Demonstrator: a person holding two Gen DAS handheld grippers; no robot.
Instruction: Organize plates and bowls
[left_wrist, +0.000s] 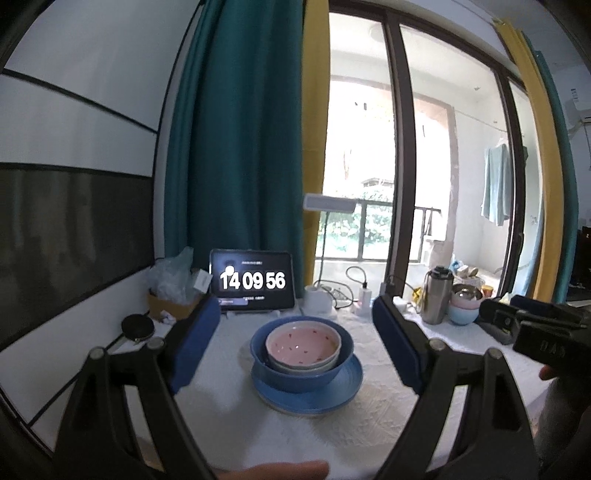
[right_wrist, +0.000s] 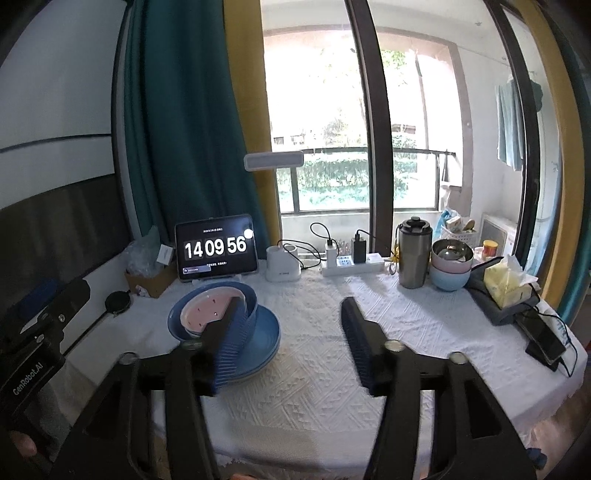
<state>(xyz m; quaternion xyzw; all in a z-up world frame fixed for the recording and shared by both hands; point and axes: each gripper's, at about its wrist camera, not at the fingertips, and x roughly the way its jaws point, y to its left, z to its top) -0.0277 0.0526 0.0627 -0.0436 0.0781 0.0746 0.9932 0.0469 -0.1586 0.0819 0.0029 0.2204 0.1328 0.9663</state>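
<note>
Nearest me, both grippers hang with fingers released, left gripper framing the stack and right gripper empty beside it. Beyond, mid-table, pink bowl nests in blue bowl on blue plate: stacked to save room, I judge.

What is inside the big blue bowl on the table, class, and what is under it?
Inside the big blue bowl sits a pink bowl nested in a pale bowl, mostly covered. Under it lies a blue plate; the plate's middle is hidden, and the right wrist view hints at a second plate.
</note>
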